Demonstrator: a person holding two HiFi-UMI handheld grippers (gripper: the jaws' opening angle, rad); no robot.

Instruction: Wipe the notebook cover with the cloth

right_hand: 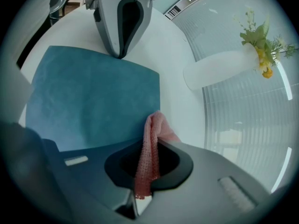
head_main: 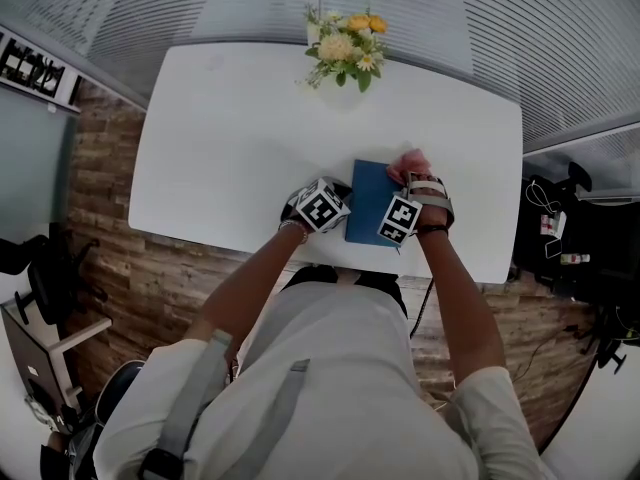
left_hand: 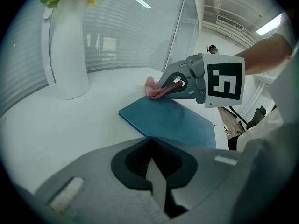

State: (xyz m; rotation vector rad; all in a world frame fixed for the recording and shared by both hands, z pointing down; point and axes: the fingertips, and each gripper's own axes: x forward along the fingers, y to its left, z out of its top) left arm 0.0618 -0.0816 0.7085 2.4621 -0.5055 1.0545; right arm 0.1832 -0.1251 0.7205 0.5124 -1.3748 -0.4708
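The left gripper (left_hand: 151,141) has its jaws together with nothing between them, and their tips sit right at the near corner of the blue notebook (left_hand: 170,121). I judge this is meant to pin the book so it does not slide during wiping. From its own view I cannot tell whether the tips press on the cover or on the white table (head_main: 230,138) just at its edge. The notebook lies flat directly ahead of this gripper and spreads away to its right. At the book's far corner the right gripper (right_hand: 154,146) is clamped on the pink cloth (right_hand: 156,125), with a short fold left sticking out beyond the tips, probably to act as the wiping pad. That fold lies at the cover's edge, and contact with the cover looks likely but is not certain. The notebook's near side is cut off beneath this gripper's body. In the head view the marker cubes hide both sets of jaws. A white vase (left_hand: 69,50) stands well beyond both grippers.
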